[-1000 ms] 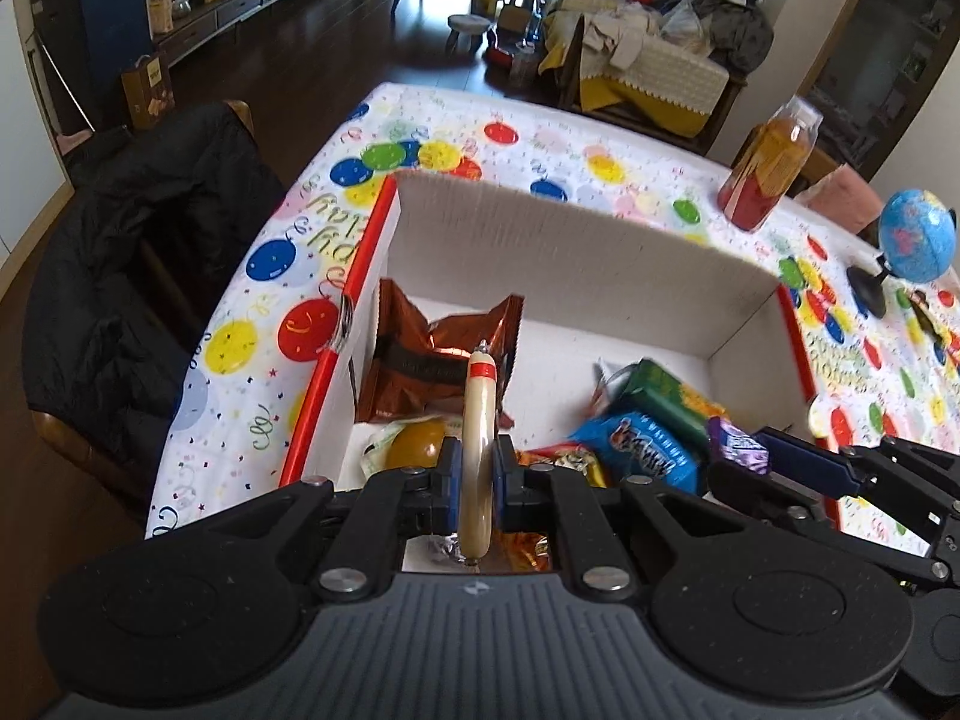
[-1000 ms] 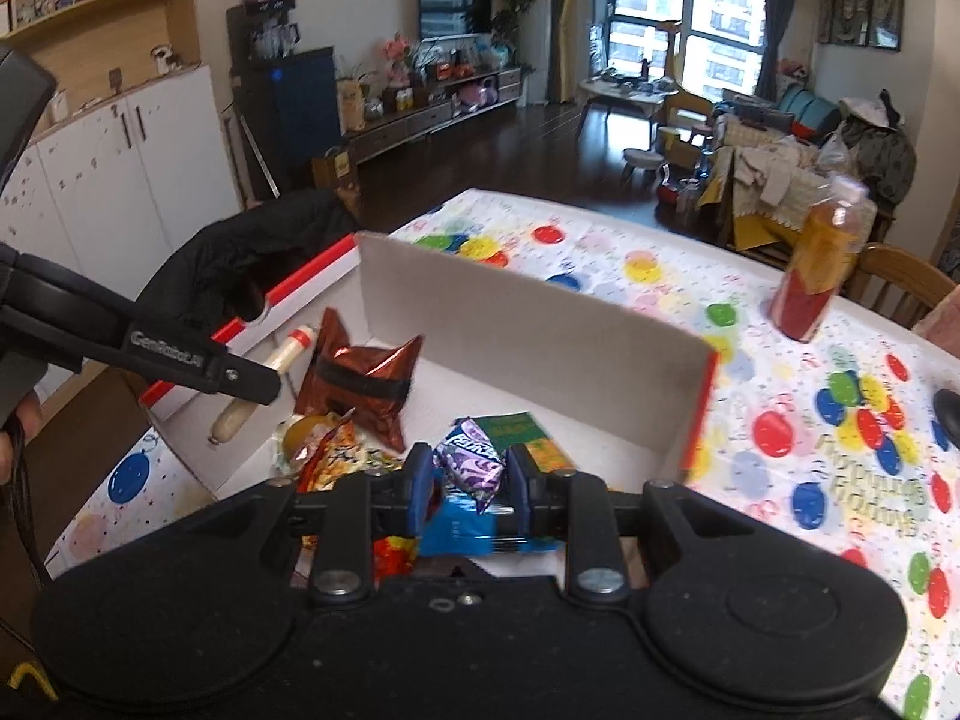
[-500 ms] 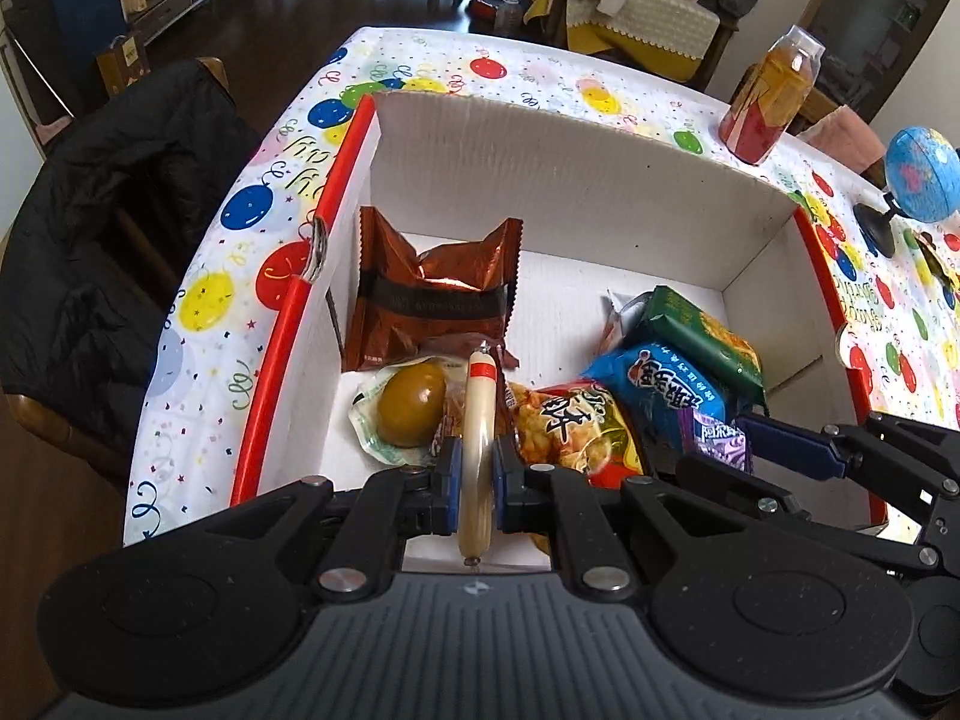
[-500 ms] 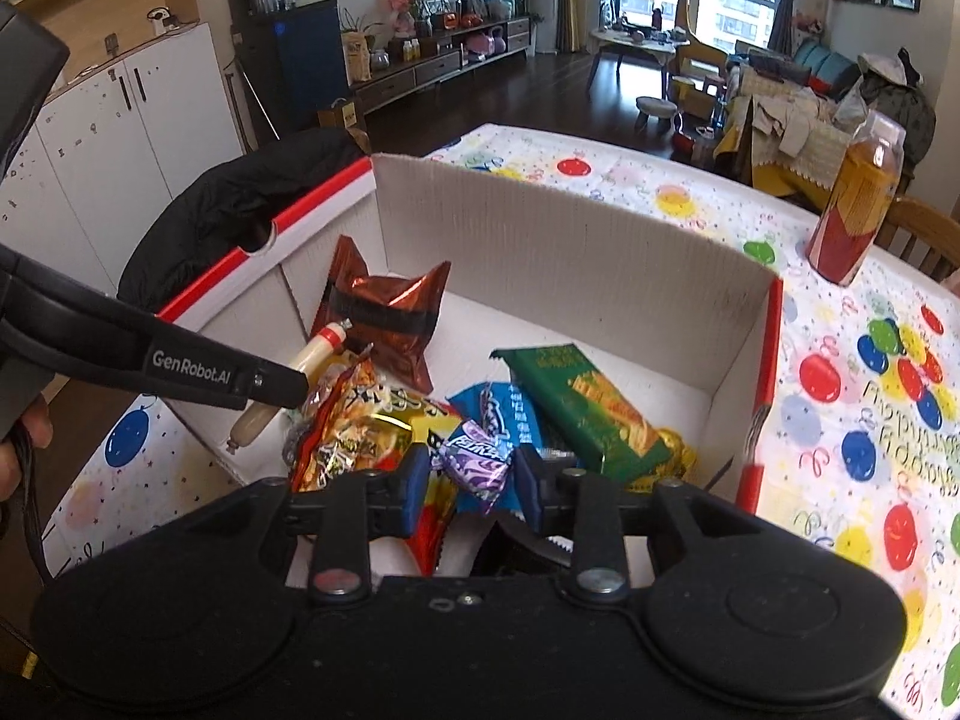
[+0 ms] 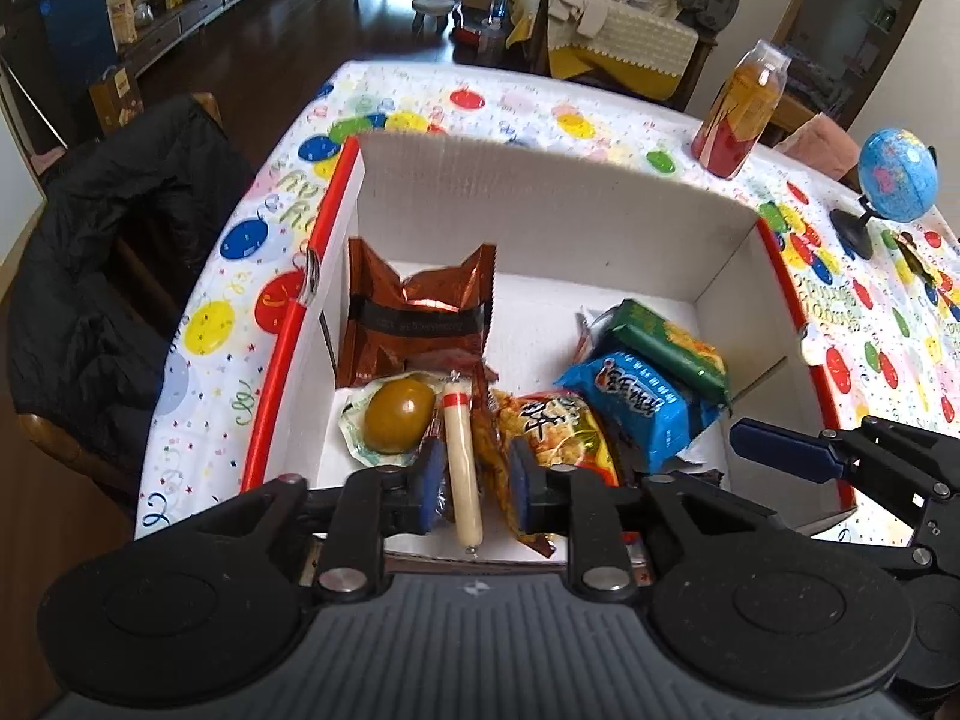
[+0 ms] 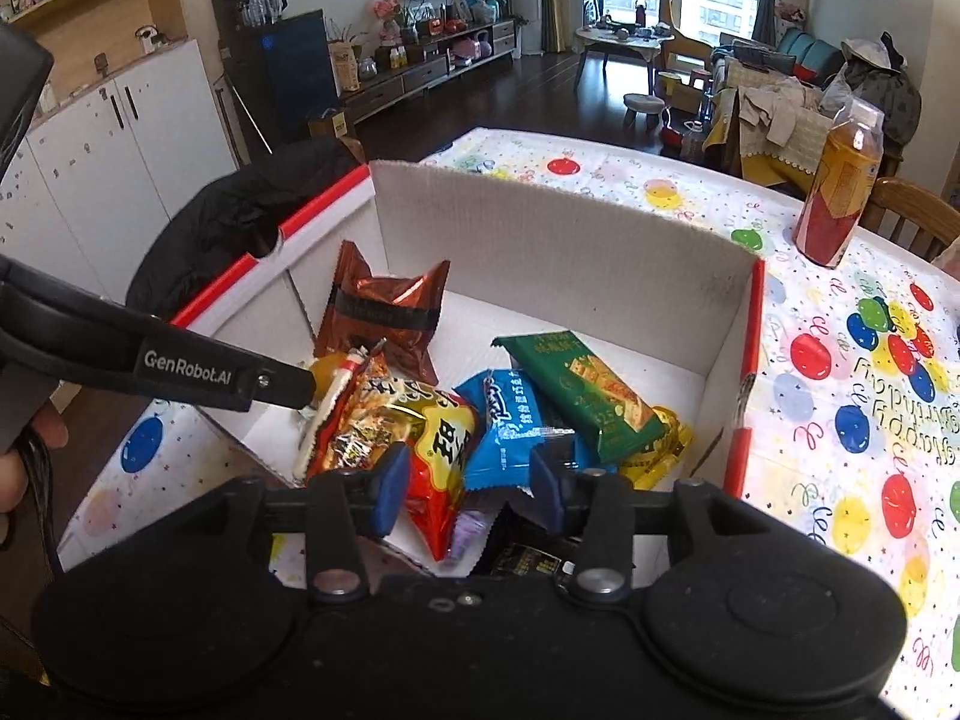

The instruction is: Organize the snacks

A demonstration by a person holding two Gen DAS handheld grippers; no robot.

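**Both jaws have let go over the box**

Your left gripper [image 5: 471, 480] has released the sausage stick [image 5: 462, 462]; it now lies in the cardboard box [image 5: 540, 198] between the spread jaws, beside the egg packet [image 5: 393, 423]. Your right gripper [image 6: 468, 489] stands open too, with the purple candy [image 6: 471, 531] dropped beneath it, beside the red chips bag [image 6: 414, 426]. The box sits on the desk [image 5: 540, 102].
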